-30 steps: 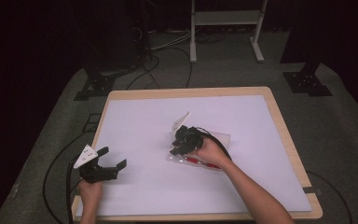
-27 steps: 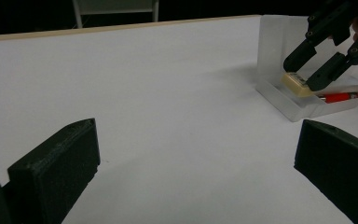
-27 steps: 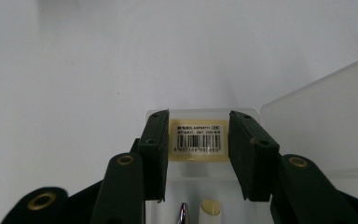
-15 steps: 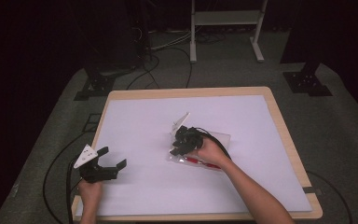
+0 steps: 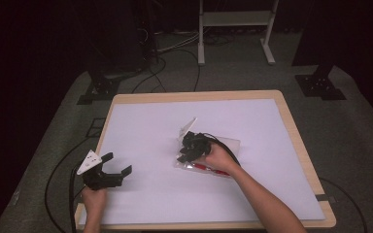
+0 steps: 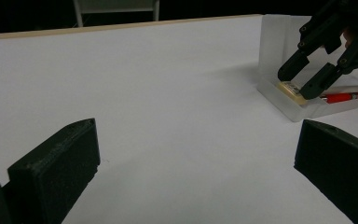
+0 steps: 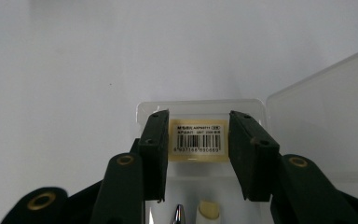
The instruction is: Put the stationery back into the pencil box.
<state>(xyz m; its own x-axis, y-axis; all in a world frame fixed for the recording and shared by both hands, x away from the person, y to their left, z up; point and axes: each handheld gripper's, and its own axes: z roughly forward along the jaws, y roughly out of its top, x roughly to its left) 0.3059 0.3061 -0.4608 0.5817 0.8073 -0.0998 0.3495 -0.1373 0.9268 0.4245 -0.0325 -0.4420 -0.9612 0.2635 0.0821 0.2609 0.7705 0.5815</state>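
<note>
Eraser (image 7: pixel 198 140) with a barcode label lies at the end of a clear plastic case (image 7: pixel 200 106), lid open, near the middle of the worktop (image 5: pixel 141 121). Right claw (image 7: pixel 198 154) straddles it, half open, pads seemingly not yet pressing. Closing crooked could snag the case wall and drag the case. Left claw (image 6: pixel 196 172) hovers wide open, empty, well apart.

- The left gripper (image 5: pixel 108 173) sits low at the lower left of the high view, held by the left hand (image 5: pixel 93 200), jaws spread wide and level.
- The right gripper (image 5: pixel 190 148) is at centre frame, tilted downward under the right hand (image 5: pixel 218 158), forearm running to the bottom edge; its jaws stand partly apart.
</note>
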